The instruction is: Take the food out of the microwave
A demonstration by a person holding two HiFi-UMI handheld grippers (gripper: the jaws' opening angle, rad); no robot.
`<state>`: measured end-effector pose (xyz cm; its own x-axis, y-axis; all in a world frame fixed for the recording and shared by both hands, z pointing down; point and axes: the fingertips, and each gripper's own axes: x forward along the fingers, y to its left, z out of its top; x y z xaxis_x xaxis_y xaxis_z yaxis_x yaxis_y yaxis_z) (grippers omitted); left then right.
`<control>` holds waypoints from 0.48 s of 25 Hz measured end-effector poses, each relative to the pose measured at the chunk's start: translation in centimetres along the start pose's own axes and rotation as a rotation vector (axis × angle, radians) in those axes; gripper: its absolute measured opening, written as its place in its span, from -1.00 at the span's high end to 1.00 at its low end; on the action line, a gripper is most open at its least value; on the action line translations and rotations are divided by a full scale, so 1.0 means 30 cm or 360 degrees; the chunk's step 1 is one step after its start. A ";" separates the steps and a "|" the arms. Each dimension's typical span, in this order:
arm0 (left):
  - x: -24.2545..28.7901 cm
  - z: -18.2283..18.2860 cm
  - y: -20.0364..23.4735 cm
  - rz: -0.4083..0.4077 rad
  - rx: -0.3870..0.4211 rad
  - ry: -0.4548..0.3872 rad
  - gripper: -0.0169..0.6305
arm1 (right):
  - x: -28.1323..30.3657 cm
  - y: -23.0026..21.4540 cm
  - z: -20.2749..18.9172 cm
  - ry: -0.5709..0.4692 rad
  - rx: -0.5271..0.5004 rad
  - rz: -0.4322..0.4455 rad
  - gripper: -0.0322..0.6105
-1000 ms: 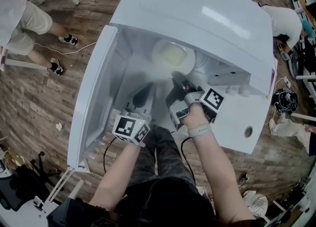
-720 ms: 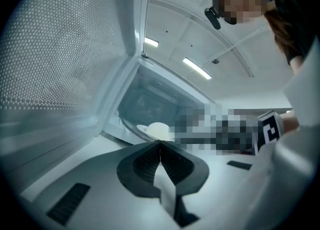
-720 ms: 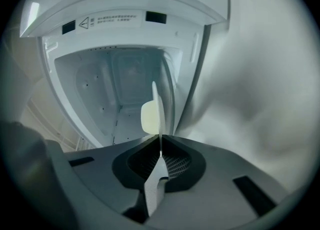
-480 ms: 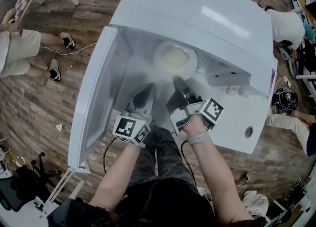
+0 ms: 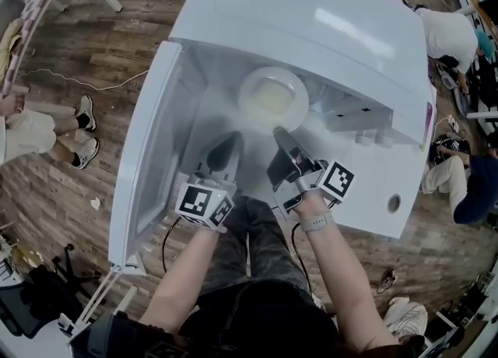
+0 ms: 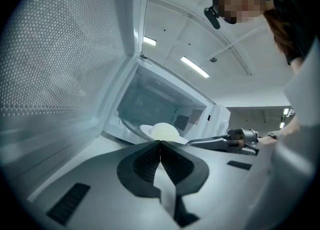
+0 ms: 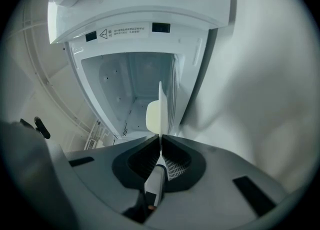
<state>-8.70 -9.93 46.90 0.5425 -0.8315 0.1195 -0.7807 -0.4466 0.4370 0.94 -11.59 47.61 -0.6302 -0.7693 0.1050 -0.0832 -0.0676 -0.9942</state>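
Food [image 5: 272, 98] [image 6: 162, 131] [image 7: 152, 116], a pale mound on a white plate [image 5: 247, 109] [image 6: 145, 130] [image 7: 160, 99], sits inside an open white microwave [image 5: 311, 14] [image 6: 215, 119] [image 7: 135, 24], near the middle of the oven's floor. The microwave's door [image 5: 144, 162] [image 6: 60, 74] swings wide at the head view's left, and its perforated screen fills much of the left gripper view. The plate lies flat, its near rim pinched by the right hand-held gripper [image 5: 282, 132] [image 6: 192, 142] [image 7: 160, 146]. That gripper's jaws have just been closing and press on the thin rim, seen edge-on between them in the right gripper view. The left hand-held gripper [image 5: 229, 140] [image 6: 160, 144] is held at the front of the opening, near the door and apart from the plate, its jaws pressed together with nothing between them. A pale band [image 5: 315, 222] circles the person's right wrist.
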 end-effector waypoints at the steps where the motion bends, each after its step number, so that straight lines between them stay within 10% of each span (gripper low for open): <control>1: -0.004 0.000 -0.001 -0.0003 0.0003 0.0002 0.92 | -0.005 0.003 -0.008 0.0012 -0.0002 0.0006 0.82; 12: -0.036 0.020 -0.042 -0.0085 0.0050 0.0016 0.92 | -0.093 0.018 -0.051 0.0016 -0.0016 0.0057 0.81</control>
<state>-8.48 -8.68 45.69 0.5868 -0.8027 0.1060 -0.7598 -0.5007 0.4147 1.47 -8.49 46.81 -0.6407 -0.7646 0.0696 -0.0683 -0.0335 -0.9971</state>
